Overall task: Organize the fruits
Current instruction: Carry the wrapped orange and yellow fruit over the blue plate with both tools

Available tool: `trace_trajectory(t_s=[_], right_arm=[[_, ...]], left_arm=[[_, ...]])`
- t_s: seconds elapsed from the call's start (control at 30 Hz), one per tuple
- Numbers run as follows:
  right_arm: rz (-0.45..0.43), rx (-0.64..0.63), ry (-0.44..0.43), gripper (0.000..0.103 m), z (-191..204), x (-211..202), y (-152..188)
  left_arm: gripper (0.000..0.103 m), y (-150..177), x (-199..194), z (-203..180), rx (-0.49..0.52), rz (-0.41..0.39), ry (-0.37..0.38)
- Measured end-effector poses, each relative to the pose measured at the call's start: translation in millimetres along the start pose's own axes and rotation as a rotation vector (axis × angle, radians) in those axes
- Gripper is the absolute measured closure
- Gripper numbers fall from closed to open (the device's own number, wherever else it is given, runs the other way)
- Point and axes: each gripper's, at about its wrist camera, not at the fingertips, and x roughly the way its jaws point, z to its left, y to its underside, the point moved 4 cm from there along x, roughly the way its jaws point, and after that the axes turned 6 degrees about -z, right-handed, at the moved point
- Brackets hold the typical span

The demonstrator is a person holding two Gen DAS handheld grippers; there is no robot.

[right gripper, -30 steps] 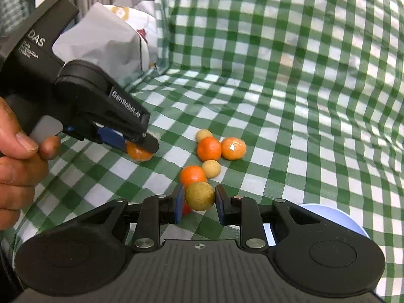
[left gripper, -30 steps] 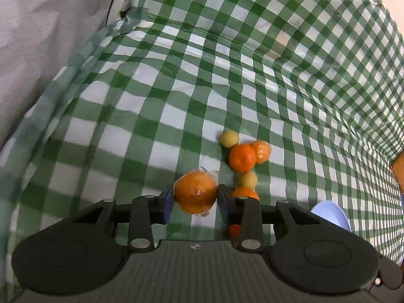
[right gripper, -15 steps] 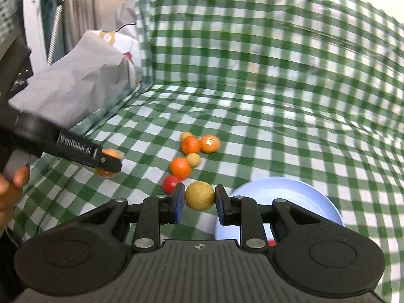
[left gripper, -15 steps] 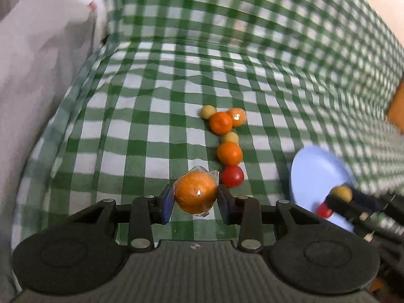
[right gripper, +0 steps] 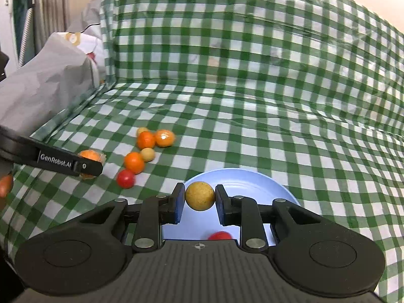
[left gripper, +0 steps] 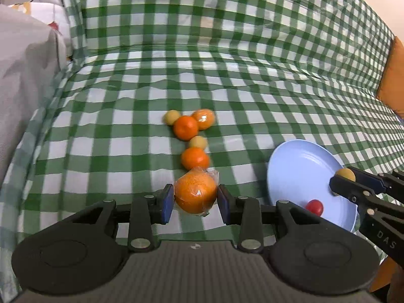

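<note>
The left tool (left gripper: 195,199) is clamped on a plastic-wrapped orange (left gripper: 196,193), its blue pads pressing both sides of the fruit, held above the green checked cloth (left gripper: 121,116). Just past it on the cloth lies a loose line of fruit: a bare orange (left gripper: 195,158), a small yellow fruit (left gripper: 198,142), another orange (left gripper: 186,127) with a second wrapped orange (left gripper: 203,119) and a second yellow fruit (left gripper: 171,117) beside it. The right tool (right gripper: 199,199) grips a yellow-brown round fruit (right gripper: 200,196) tight between its pads, over the blue plate (right gripper: 255,184). A red fruit (left gripper: 314,207) lies on that plate near its close rim. Another red fruit (right gripper: 125,178) sits on the cloth at the near end of the line. Grey crumpled fabric (right gripper: 45,85) lies to the left
</note>
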Motion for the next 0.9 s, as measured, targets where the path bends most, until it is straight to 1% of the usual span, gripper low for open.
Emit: trace_trajectory(t_s=[0.23, 0.4, 0.53, 0.67, 0.77, 0.9], right_arm=[[0.000, 0.060, 0.068, 0.076, -18.6, 3.3, -1.5], [0.014, 0.144, 0.120, 0.076, -40.1, 5.9, -0.5], [0.016, 0.216, 0.167, 0.076, -59.1, 5.5, 0.8], [0.018, 0.309, 0.223, 0.076, -81.8, 3.1, 3.9], [0.028, 0.374, 0.239, 0.076, -94.5, 1.2, 8.7], [0.059, 0.376, 0.253, 0.076, -95.4, 2.7, 13.7]], left_arm=[[0.062, -4.4, 7.6, -18.1, 0.012, -0.023, 0.038], [0.062, -4.6, 9.2, -29.3, 0.031, -0.043, 0.062], [0.062, -4.9, 7.0, -40.9, 0.077, -0.073, 0.082], [0.062, -4.2, 2.6, -52.0, 0.119, -0.108, 0.117], [0.062, -3.9, 1.3, -60.7, 0.129, -0.126, 0.153], [0.062, -1.9, 1.3, -76.4, 0.157, -0.136, 0.200]])
